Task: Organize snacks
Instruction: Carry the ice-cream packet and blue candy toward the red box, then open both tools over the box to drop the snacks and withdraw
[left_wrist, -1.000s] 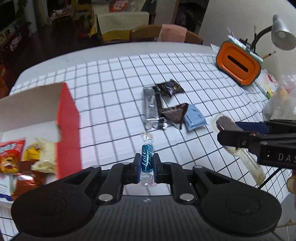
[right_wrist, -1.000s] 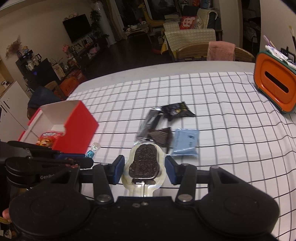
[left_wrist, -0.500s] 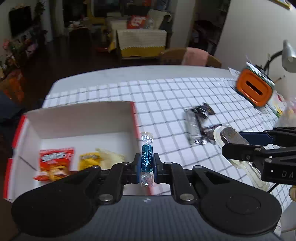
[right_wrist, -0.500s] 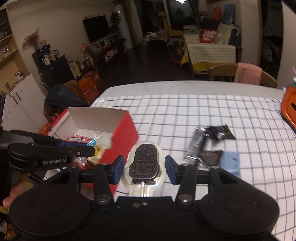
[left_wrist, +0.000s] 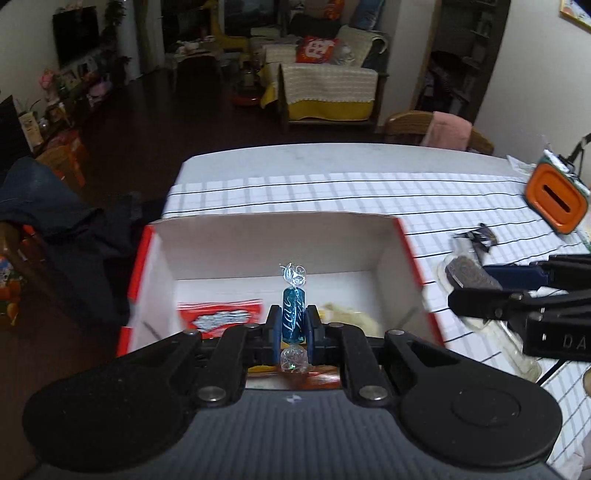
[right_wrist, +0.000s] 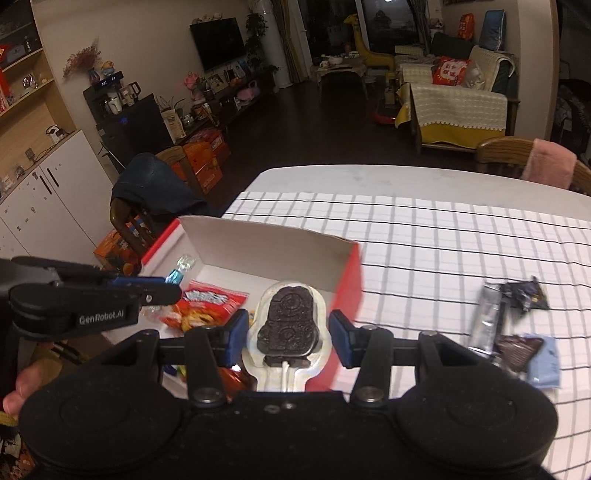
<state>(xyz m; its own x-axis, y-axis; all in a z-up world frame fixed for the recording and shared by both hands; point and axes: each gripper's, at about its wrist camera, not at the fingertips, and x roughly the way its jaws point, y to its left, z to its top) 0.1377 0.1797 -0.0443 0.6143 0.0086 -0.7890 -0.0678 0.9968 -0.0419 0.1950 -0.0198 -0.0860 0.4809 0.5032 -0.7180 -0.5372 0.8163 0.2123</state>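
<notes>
My left gripper (left_wrist: 293, 330) is shut on a small blue twist-wrapped candy (left_wrist: 293, 314), held upright over the open red and white box (left_wrist: 273, 240). My right gripper (right_wrist: 288, 332) is shut on a dark chocolate lollipop in a clear wrapper (right_wrist: 290, 321), above the box's right part (right_wrist: 266, 251). A red snack bag (left_wrist: 221, 314) and a yellow packet (left_wrist: 347, 314) lie inside the box. Each gripper shows at the edge of the other's view, the two side by side.
Loose snacks lie on the checked tablecloth to the right: a silver bar (right_wrist: 487, 317), a dark packet (right_wrist: 524, 295) and a pale blue packet (right_wrist: 545, 363). An orange container (left_wrist: 554, 199) stands at the far right. A chair with a dark garment (right_wrist: 155, 188) stands beyond the table's left end.
Both grippers have swung left together, away from the loose snacks, and now hang over the box. Each still holds its snack.
</notes>
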